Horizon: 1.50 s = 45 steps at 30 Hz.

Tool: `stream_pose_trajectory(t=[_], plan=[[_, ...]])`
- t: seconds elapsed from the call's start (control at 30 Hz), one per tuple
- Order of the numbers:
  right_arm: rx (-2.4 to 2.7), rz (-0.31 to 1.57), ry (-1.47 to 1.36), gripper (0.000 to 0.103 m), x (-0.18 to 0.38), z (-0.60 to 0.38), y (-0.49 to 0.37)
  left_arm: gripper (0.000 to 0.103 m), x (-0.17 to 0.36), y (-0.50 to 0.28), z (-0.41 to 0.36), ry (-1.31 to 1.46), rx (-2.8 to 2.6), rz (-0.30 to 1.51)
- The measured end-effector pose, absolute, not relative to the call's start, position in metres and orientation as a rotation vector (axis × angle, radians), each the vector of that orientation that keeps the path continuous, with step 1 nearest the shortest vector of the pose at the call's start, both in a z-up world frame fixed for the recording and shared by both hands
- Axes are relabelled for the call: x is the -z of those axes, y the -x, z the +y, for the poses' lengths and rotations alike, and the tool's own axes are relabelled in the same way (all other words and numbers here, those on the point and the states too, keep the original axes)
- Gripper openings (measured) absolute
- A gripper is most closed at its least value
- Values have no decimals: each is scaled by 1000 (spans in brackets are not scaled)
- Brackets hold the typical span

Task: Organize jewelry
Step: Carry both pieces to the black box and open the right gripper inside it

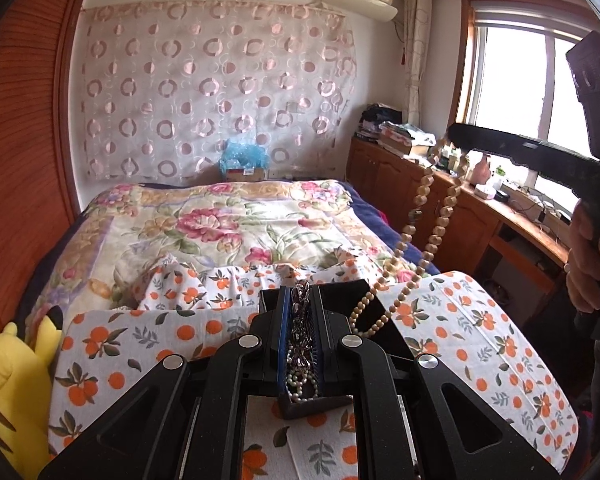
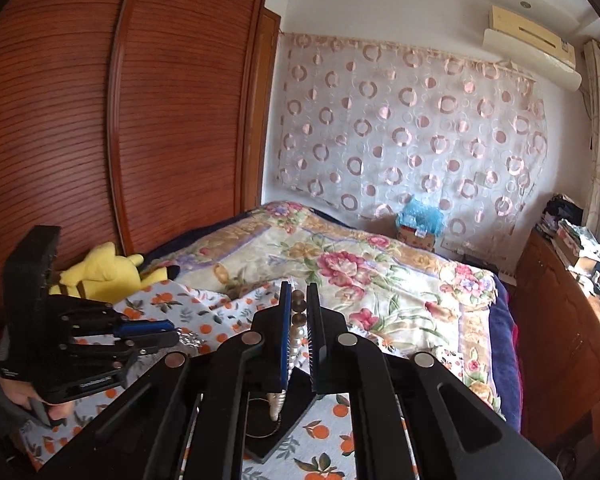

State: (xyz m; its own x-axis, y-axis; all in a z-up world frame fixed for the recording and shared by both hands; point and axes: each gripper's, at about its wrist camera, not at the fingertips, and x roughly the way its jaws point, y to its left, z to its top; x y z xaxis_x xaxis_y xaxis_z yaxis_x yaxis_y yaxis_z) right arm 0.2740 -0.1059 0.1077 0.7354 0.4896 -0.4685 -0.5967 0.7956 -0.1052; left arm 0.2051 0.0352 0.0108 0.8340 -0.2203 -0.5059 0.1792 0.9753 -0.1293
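Each camera sits close behind its own tongs and looks forward and a bit down, past them. Both views show the bed (image 1: 204, 232) (image 2: 380, 276) beyond the tongs and the spotted curtain (image 1: 220, 88) (image 2: 412, 132) far behind.

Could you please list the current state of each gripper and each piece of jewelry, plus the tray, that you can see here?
Left gripper: shut on a silvery metal ornament.
Right gripper: shut on a long strand of tan wooden beads.
Long strand of tan wooden beads: hanging from the right fingers, lower end trailing to the tray.
Black tray: resting on the orange-print cloth.
Small white pearl string: lying in the tray.
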Motion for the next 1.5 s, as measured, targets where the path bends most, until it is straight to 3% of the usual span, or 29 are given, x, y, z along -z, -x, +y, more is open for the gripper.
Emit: stream_pose_trajectory(t=[0.6,0.7,0.83,1.5], plan=[[-667,721,242,9,32,-83,-315,8,19,-240,28,69,203,623],[-671,730,232,10,38,-85,-315,8,19,-240,29,70,203,622],[-672,724,205,28,37,-94,-313,8,18,-242,27,75,204,616],[-653,728,183,28,44,-116,-292,9,42,-267,12,53,204,677]])
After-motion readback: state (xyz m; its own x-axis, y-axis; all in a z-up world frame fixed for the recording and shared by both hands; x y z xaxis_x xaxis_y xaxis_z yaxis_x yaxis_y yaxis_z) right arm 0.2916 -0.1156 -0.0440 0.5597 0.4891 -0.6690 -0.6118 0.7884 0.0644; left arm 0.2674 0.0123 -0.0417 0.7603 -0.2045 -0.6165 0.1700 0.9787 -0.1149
